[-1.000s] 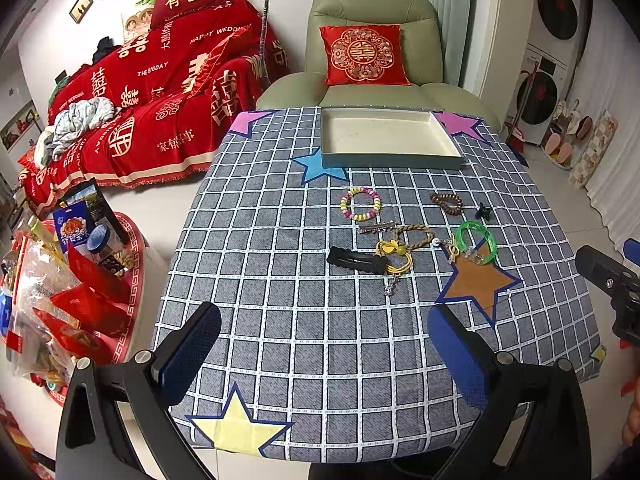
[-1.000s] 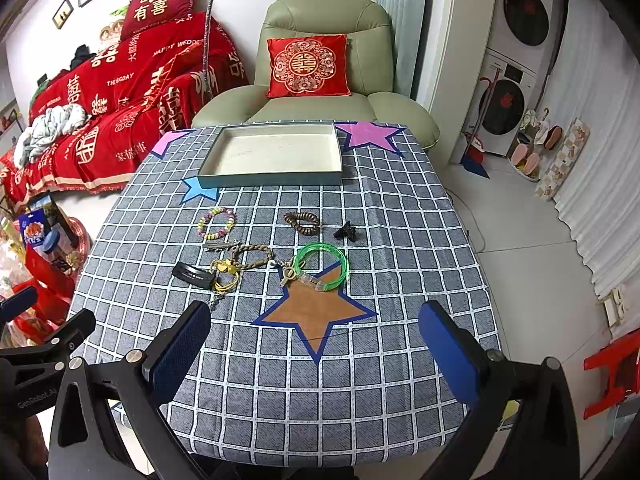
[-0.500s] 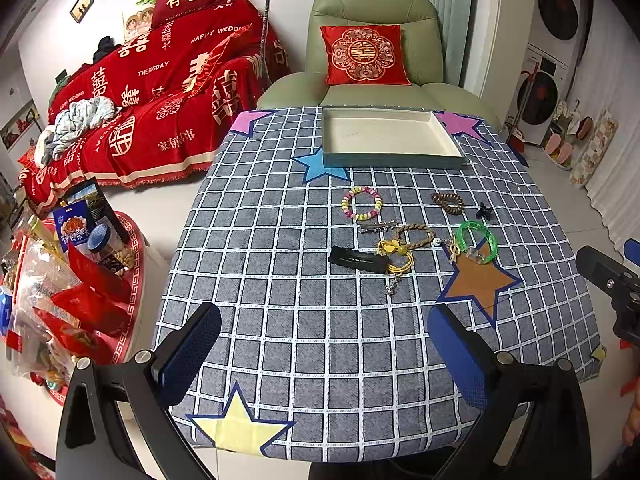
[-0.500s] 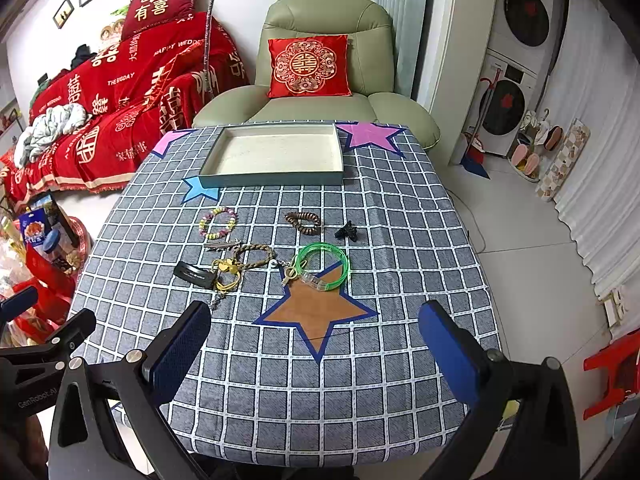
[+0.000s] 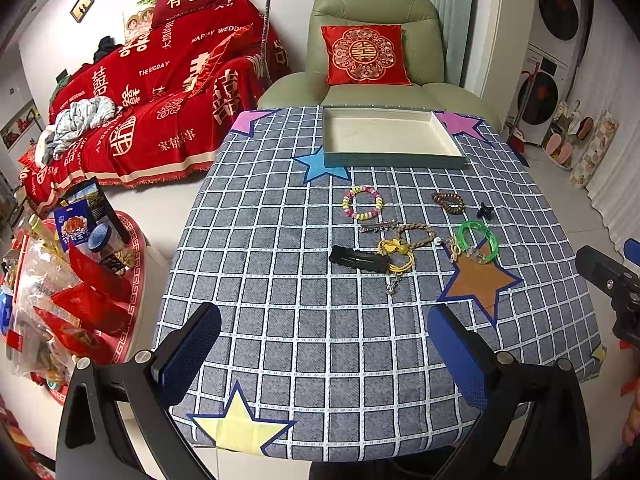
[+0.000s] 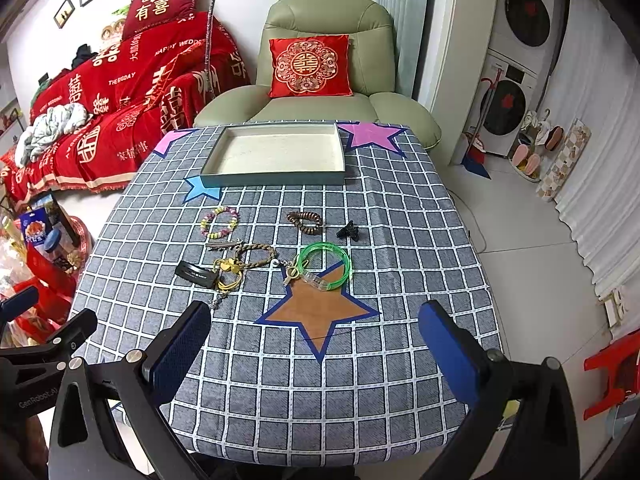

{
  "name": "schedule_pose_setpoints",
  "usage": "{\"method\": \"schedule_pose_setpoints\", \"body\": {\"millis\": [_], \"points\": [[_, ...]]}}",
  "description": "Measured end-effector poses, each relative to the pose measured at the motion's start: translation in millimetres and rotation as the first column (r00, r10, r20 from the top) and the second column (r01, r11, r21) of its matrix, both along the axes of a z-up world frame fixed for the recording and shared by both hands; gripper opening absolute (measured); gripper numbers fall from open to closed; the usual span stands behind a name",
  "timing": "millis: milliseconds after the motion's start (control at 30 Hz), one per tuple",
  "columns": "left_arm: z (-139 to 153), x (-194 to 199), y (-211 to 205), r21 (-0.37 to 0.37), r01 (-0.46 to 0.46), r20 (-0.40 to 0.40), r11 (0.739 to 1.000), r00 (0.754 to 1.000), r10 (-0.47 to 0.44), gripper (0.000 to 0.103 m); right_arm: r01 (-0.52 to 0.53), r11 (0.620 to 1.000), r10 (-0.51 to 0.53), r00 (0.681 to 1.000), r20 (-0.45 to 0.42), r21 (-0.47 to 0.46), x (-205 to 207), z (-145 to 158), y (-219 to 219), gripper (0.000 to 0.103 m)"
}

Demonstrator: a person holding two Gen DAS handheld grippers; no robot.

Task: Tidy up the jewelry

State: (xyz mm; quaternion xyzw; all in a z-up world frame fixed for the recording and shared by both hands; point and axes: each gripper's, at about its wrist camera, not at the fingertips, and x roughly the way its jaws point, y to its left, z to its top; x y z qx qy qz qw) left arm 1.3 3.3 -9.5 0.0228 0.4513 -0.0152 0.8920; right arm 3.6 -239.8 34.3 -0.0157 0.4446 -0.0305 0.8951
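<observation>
Both the left gripper (image 5: 324,356) and the right gripper (image 6: 316,354) hover with fingers wide and empty over the worktop's (image 6: 400,216) near edge, the jewelry (image 6: 256,258) scattered mid-worktop and the tray (image 6: 276,178) at the far edge.

Both tools (image 5: 324,354) (image 6: 316,350) slightly nearer jewelry (image 5: 400,240)

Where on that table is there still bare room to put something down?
The tray at the far edge holds nothing. The near strip of cloth between the orange star and both open tools is bare. So are the side margins. The middle is crowded: green bangle, black clip and braided bracelet lie close together.
</observation>
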Motion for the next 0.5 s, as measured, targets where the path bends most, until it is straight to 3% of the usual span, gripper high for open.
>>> {"method": "schedule_pose_setpoints", "body": {"millis": [500], "points": [[0.0,0.5,-0.3,0.0,0.0,-0.002,1.0,1.0,0.0,0.103,0.0,1.0,0.0,1.0,0.0,0.0,0.0,-0.2,0.0,0.103]]}}
